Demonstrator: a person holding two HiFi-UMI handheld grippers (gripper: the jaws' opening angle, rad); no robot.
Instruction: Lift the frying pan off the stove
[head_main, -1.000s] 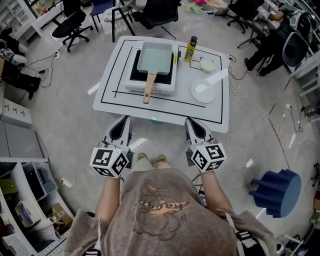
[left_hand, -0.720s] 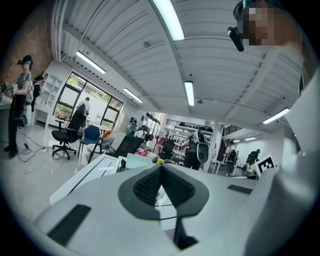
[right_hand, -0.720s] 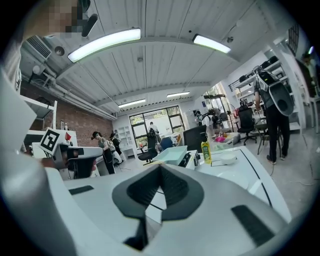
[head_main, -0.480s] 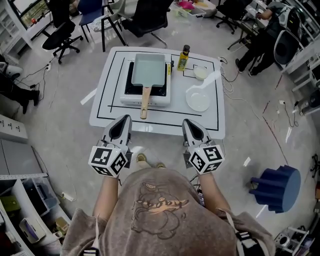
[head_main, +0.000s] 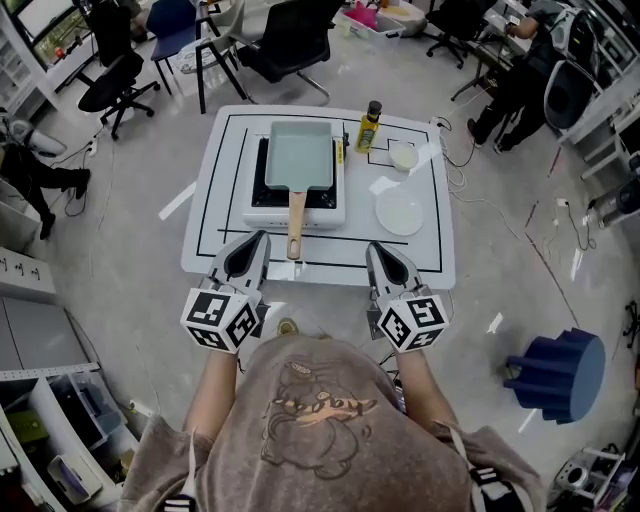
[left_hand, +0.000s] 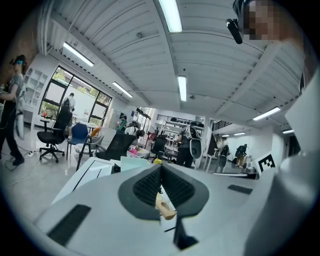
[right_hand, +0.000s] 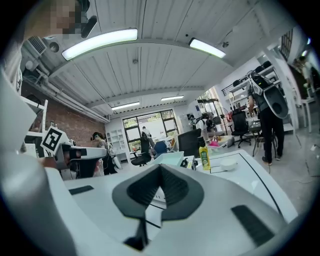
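Both of my grippers have come forward since a second ago: their tips then only met the near edge of the white table (head_main: 215, 215) and now reach over it. My left gripper (head_main: 256, 243) has its jaws pressed together with nothing between them, and its tip sits just left of the free end of the wooden handle (head_main: 296, 222); in the left gripper view that handle end shows right beyond my closed pads, not touching them. My right gripper (head_main: 380, 252) is closed and empty too, well to the right of the handle and near the white plate (head_main: 400, 212). The frying pan (head_main: 300, 155), a pale teal rectangle, sits flat on the stove (head_main: 320, 213) in the middle of the table, its handle pointing back toward me. Behind the plate stand a small white bowl (head_main: 403, 155) and a yellow bottle (head_main: 369, 128), the bottle just beside the pan's far right corner.
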